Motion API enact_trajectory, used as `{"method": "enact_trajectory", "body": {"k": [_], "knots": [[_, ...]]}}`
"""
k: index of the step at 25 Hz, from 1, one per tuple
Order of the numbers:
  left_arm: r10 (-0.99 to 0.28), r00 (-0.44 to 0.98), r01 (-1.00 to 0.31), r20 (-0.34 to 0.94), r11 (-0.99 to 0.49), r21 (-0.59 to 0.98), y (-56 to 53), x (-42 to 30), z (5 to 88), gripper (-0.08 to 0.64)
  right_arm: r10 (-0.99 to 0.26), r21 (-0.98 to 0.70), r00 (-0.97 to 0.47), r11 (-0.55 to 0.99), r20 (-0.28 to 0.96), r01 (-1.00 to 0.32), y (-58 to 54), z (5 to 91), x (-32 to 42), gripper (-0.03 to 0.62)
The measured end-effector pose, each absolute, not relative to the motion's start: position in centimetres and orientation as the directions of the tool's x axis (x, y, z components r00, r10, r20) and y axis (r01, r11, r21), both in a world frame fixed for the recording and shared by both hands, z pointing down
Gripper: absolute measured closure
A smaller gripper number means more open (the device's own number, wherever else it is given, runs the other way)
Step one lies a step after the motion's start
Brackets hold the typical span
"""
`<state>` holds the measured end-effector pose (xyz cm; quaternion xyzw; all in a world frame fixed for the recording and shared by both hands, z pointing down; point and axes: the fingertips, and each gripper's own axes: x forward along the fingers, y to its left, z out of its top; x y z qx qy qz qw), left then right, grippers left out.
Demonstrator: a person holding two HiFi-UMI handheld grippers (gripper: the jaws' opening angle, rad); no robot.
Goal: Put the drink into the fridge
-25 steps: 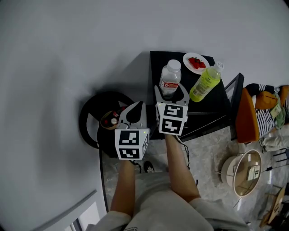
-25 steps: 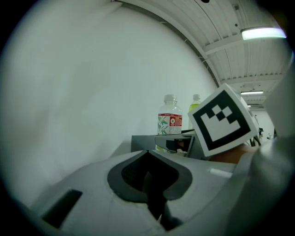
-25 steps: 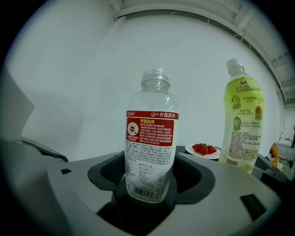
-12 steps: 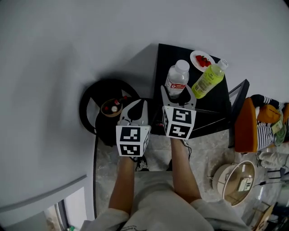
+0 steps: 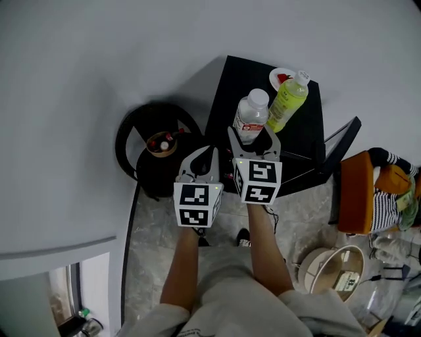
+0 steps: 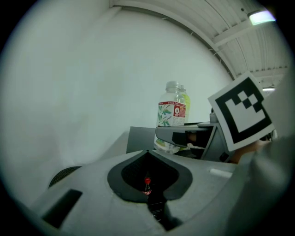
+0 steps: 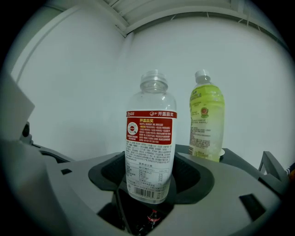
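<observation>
Flooring [image 5: 158,224] is pale marbled tile; the wall [image 5: 99,59] is plain and light. A black table [image 5: 306,135] stands against the wall, with a round black stand [image 5: 128,148] beside it carrying a small bowl [image 5: 161,142]. To the right are an orange seat [image 5: 355,191] draped with striped cloth and a round basket [image 5: 329,266] on the floor.

On the table: a clear bottle [image 5: 252,117] with a white cap and a red label, a yellow-green bottle [image 5: 287,100] just behind it, and a white plate [image 5: 275,76] of red food at the far edge.

Right gripper [image 5: 252,131]: jaws closed against the lower body of the clear bottle, one on each side, bottle upright. Whether its base rests on the table cannot be determined.

Left gripper [image 5: 205,153]: jaws pressed together, nothing between them, held low beside the right gripper near the table's front edge.

Only the head view shows the floor, stand, bowl, plate and seat. Only the right gripper view shows the label print and the barcode. The gripper views alone show a white panelled ceiling [image 7: 184,11], and the left gripper view adds a ceiling light [image 6: 262,17] and the right gripper's marker cube [image 6: 242,113] beside the two bottles.
</observation>
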<state>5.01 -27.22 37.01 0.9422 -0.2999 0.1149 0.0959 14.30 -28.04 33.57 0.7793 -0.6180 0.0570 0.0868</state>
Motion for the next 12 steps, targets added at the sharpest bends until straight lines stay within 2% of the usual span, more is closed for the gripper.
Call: {"method": "enact_trajectory", "body": {"k": [12], "knots": [[-0.64,0.723,-0.677,0.26,-0.731,0.082,-20.9,5.3,36.3,0.551,-0.987,0.042,0.04,-0.034,0.155,-0.999,-22.7,33.5,13.0,0.293]]}}
